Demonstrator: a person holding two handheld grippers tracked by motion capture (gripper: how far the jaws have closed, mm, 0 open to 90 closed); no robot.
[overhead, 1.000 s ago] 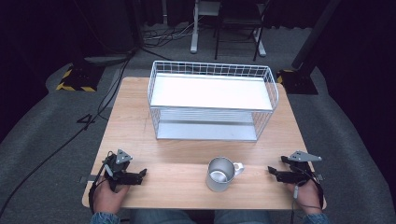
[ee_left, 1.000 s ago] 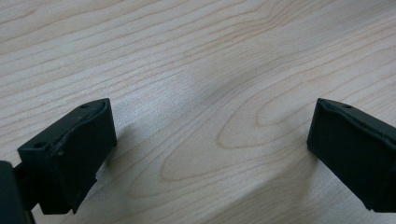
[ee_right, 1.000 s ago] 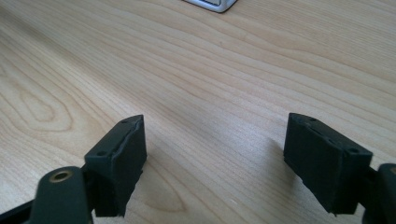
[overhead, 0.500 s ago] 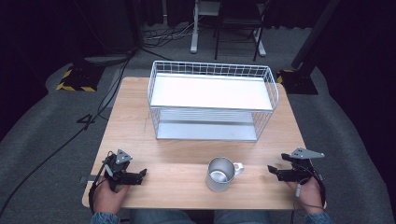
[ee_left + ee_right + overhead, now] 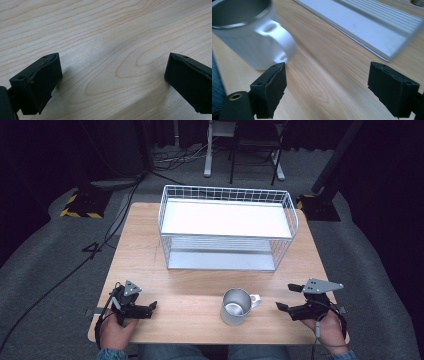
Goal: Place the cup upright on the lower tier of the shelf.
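A metal mug (image 5: 236,306) stands upright near the table's front edge, its handle (image 5: 254,299) pointing right. In the right gripper view the mug (image 5: 244,35) sits close ahead at the upper left, its handle (image 5: 279,41) just beyond the left jaw. My right gripper (image 5: 288,297) is open at the front right, a short way right of the mug, with nothing between its jaws. My left gripper (image 5: 152,307) rests open at the front left, low over bare wood (image 5: 112,50), its jaws wide apart and empty.
A white wire basket rack (image 5: 227,227) with a white top shelf and a ribbed lower shelf (image 5: 372,22) stands at the middle back of the wooden table (image 5: 140,255). Cables and chair legs lie on the dark floor beyond.
My right gripper has shifted slightly and tilted toward the mug. The left gripper and the mug have stayed where they were.
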